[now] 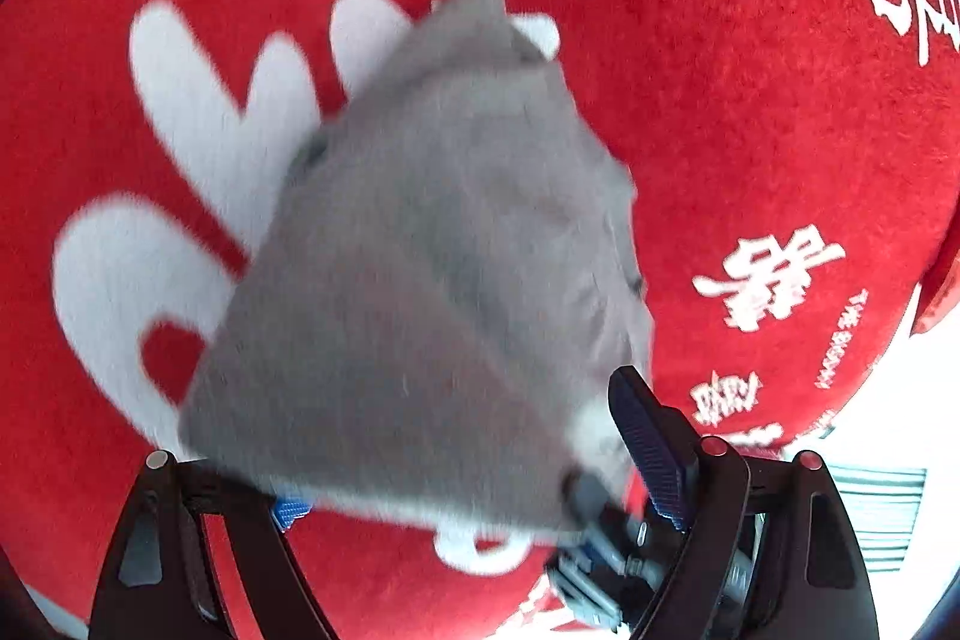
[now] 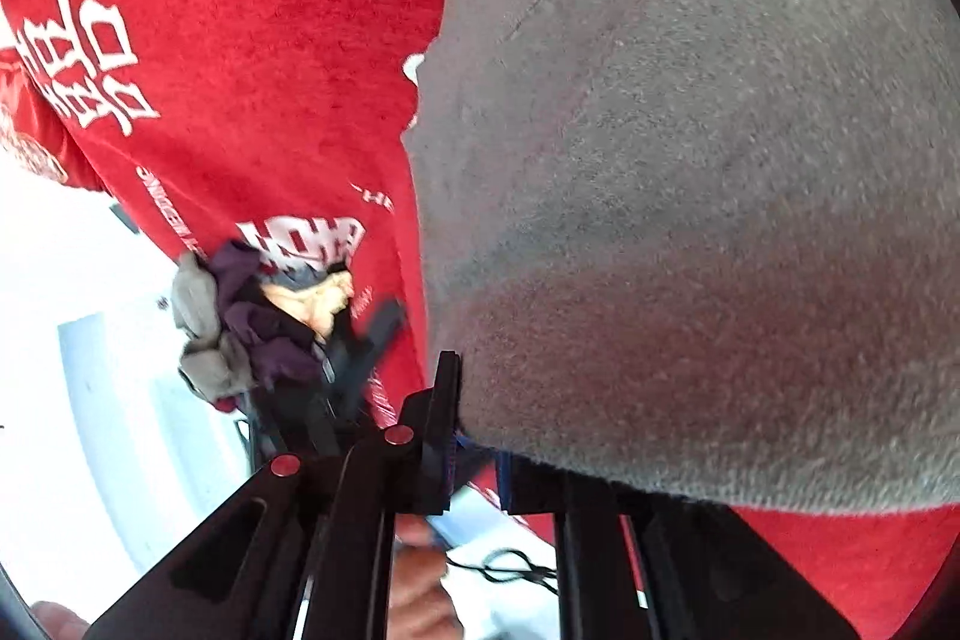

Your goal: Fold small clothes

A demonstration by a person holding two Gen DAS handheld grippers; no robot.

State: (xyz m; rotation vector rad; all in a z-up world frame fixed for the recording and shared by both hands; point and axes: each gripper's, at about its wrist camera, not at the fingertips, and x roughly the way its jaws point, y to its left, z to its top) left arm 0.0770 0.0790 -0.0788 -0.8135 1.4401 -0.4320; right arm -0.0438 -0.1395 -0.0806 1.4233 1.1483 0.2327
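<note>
The small grey knitted garment (image 1: 420,268) is seen lifted off the red plush cloth with white printed characters (image 1: 750,112), hanging ahead of both tools. In the left wrist view the left gripper (image 1: 456,472) has its fingers spread wide; the garment's lower hem lies across the gap and hides the left fingertip, while the right finger (image 1: 645,436) stands clear beside the hem. No pinch by this tool can be confirmed; the fabric may only be draped over it.

In the right wrist view the right gripper (image 2: 474,436) shows its fingers close together at the garment's (image 2: 690,190) lower left edge, apparently pinching the hem, though the contact point is partly covered by the fabric.

Risks, as judged:
- If only one corner is held, the garment is likely to swing and bunch, so that a fold line is lost.
- Motion blur suggests fast travel; a thin pinch on knit could slip.
- A pile of crumpled grey and purple clothes (image 2: 240,322) lies to the left of the right tool; a trailing hem could drag into it.
</note>
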